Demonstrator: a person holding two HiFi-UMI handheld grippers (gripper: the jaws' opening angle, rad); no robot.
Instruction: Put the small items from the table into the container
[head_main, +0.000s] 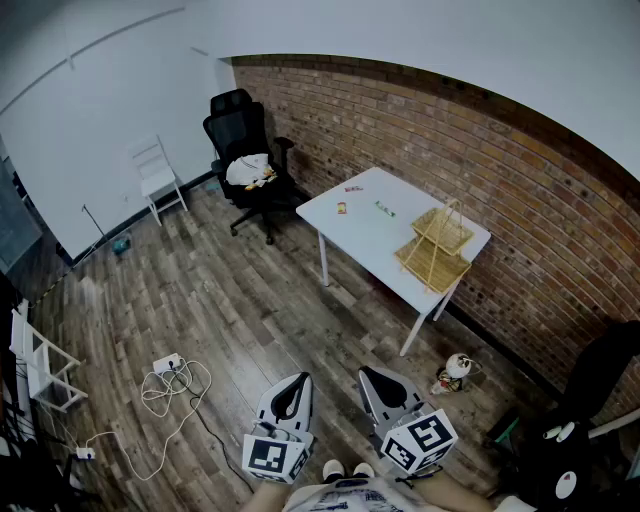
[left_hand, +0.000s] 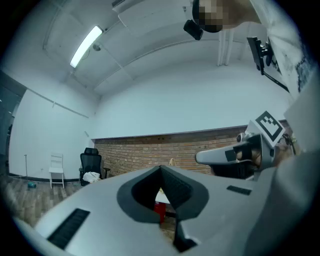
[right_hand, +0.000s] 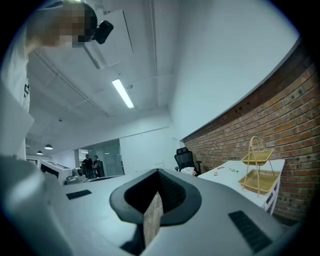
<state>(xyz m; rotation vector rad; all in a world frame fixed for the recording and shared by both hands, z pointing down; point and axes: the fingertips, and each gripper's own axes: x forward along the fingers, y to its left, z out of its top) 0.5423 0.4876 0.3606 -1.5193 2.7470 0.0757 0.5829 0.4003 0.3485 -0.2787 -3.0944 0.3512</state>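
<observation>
"Two grippers show at the bottom centre of the head view: your left gripper (head_main: 296, 382) and your right gripper (head_main: 371, 376). How do the jaws stand?"

"Both pairs are closed, tips meeting, with nothing between them. You hold both level."

"Where are your small items (head_main: 342, 208)?"

"Three lie on the bare top of the white table (head_main: 365, 240), at the centre of the frame against the brick wall (head_main: 520, 190) and well apart from your grippers. The two-tier basket (head_main: 437, 250) stands on the table's right end, to the right of the items. A black office chair (head_main: 245, 150) stands on the floor (head_main: 240, 310) just left of the table."
</observation>
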